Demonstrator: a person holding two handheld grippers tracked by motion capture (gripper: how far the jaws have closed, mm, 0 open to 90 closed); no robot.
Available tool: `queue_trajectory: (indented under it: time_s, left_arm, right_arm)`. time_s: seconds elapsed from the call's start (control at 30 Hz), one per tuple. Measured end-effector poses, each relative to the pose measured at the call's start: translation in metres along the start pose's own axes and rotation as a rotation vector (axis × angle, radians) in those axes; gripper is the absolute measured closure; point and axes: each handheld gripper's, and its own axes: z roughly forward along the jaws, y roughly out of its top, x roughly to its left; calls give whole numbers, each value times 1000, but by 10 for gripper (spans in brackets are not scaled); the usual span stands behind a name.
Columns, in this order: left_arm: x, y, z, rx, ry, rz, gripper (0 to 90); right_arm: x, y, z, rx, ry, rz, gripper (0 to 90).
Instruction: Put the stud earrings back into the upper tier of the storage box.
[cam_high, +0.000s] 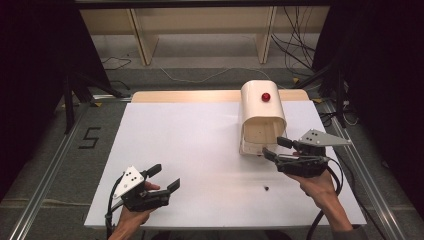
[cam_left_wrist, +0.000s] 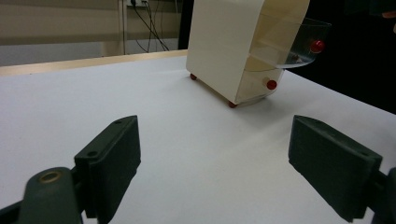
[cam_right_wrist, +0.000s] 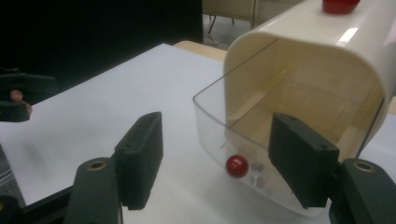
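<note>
While the right tongs (cam_high: 275, 147) stand with their jaws well apart at the mouth of the cream bread box (cam_high: 260, 112), they clamp nothing; in the right gripper view one jaw sits just in front of the clear roll-up lid (cam_right_wrist: 219, 126), which hangs partly lifted, and the other lies off to the side over the white counter (cam_high: 200, 150). Whether a jaw touches the lid I cannot tell. The left tongs (cam_high: 165, 177) are likewise wide apart and bare, hovering above the counter near its front left part, well apart from the box.

Counted: one bread box, standing toward the far right of the counter with its open end facing the person; one red knob (cam_high: 265, 97) on its curved top; one red knob (cam_right_wrist: 236, 166) low on the clear lid; two small red feet (cam_left_wrist: 232, 104) seen under the box in the left gripper view; one tiny dark speck (cam_high: 266, 188) on the counter in front of the box.

Each hand grips its tool from below. The right hand (cam_high: 317, 185) reaches forward with the tongs aimed at the box mouth. The left hand (cam_high: 132, 212) points diagonally toward the box.
</note>
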Motion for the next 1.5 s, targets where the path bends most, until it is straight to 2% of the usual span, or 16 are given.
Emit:
queue_trajectory:
  time_s: [0.47, 0.8, 0.9, 0.93, 1.0, 1.23, 1.3, 1.5]
  left_arm:
    - [0, 0, 0, 0, -2, 3, 164]
    - [-1, 0, 0, 0, -3, 4, 164]
    - [-1, 0, 0, -1, -3, 4, 164]
    - [-1, 0, 0, -1, -3, 4, 163]
    - [-1, 0, 0, -1, -3, 4, 164]
    - [-1, 0, 0, -1, -4, 4, 163]
    - [-1, 0, 0, -1, -4, 5, 164]
    - [-1, 0, 0, 1, -4, 6, 164]
  right_arm:
    - [12, -39, 13, 36, 32, 2, 355]
    - [6, -55, 21, 67, 27, 11, 332]
    - [4, -61, 23, 94, 31, 16, 303]
    - [3, -65, 26, 131, 29, 11, 288]
    - [2, -67, 27, 140, 27, 11, 286]
    - [-1, -80, 36, 224, 26, 9, 266]
    - [-2, -82, 37, 238, 27, 7, 267]
    - [-5, -92, 46, 341, 11, -2, 330]
